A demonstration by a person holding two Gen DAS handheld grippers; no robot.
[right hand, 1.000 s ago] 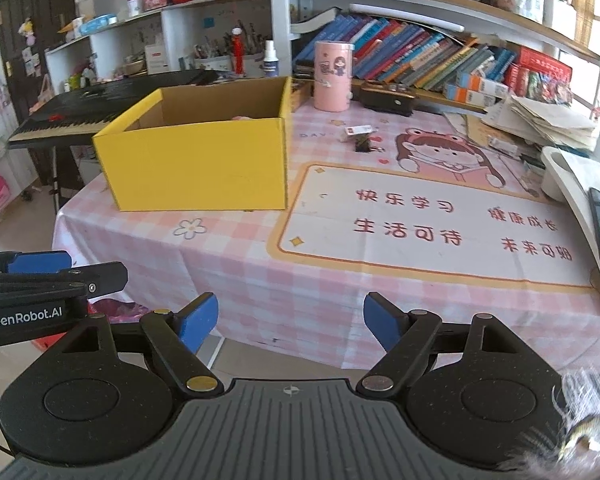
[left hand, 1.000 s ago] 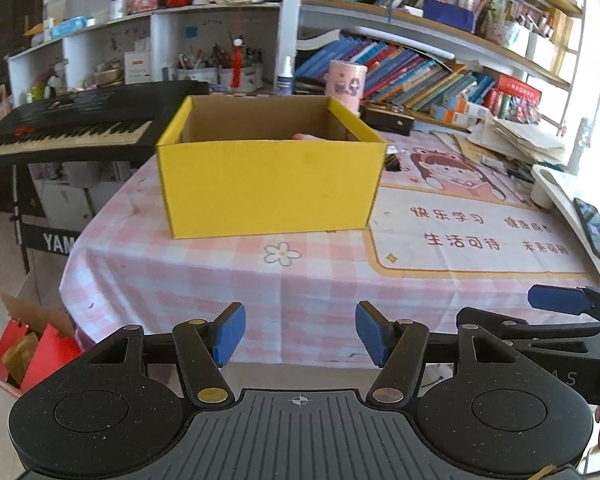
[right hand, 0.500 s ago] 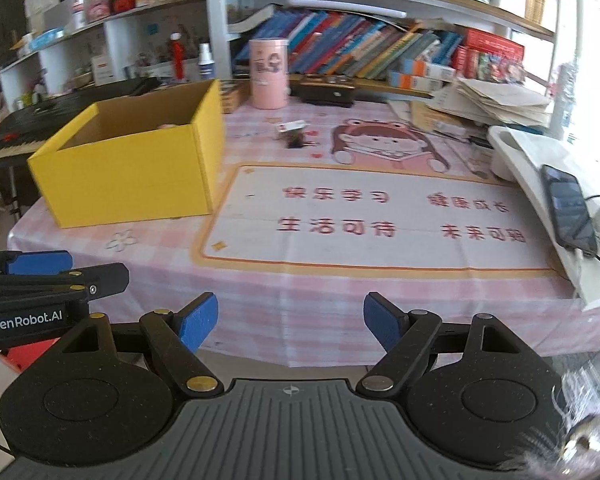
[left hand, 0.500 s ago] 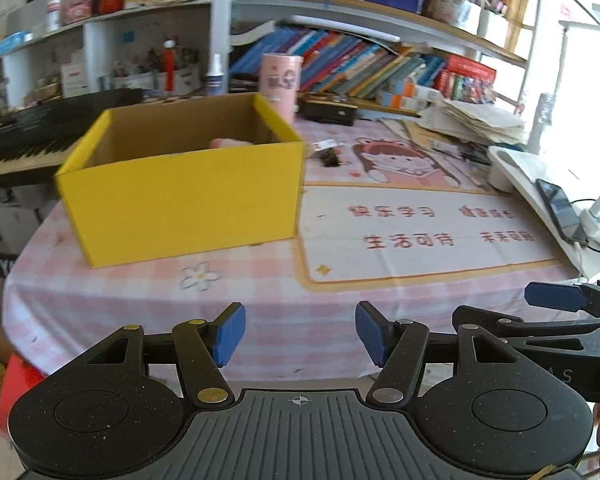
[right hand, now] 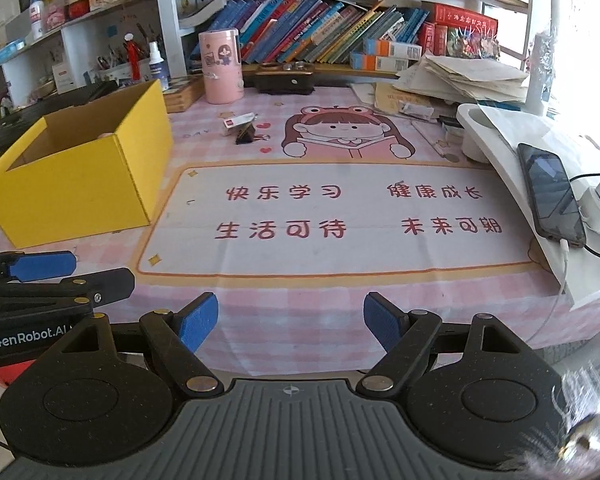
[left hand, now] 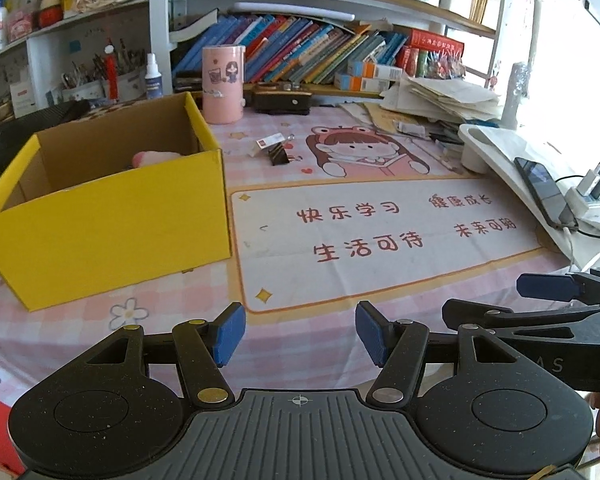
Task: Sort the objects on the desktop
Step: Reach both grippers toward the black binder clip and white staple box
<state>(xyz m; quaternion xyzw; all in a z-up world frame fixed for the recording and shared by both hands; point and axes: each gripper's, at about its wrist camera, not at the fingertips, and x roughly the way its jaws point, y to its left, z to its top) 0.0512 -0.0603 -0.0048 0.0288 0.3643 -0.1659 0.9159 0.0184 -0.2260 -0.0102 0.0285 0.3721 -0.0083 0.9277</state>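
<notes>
An open yellow cardboard box (left hand: pixel 112 224) (right hand: pixel 80 196) stands on the left of the pink checked table, with a pink object (left hand: pixel 156 158) lying inside. Beyond the printed desk mat (right hand: pixel 340 216) lie a black binder clip (left hand: pixel 278 156) (right hand: pixel 246 134) and a small white box with a red label (left hand: pixel 270 142) (right hand: pixel 238 121). My left gripper (left hand: pixel 298 334) hangs open over the table's near edge, nothing between its blue pads. To its right my right gripper (right hand: pixel 290 320) is also open and empty, at the same near edge.
A pink cylindrical holder (right hand: pixel 220 66) and a black case (right hand: pixel 284 78) stand at the back before shelves of books. Stacked papers (right hand: pixel 460 76), a white stand (right hand: pixel 520 136) and a charging phone (right hand: pixel 550 194) crowd the right side. A keyboard (left hand: pixel 4 140) sits left of the box.
Both grippers have shifted to the right along the table's near edge, so the yellow box slid leftwards in both views. Both pairs of jaws stayed as wide as before.
</notes>
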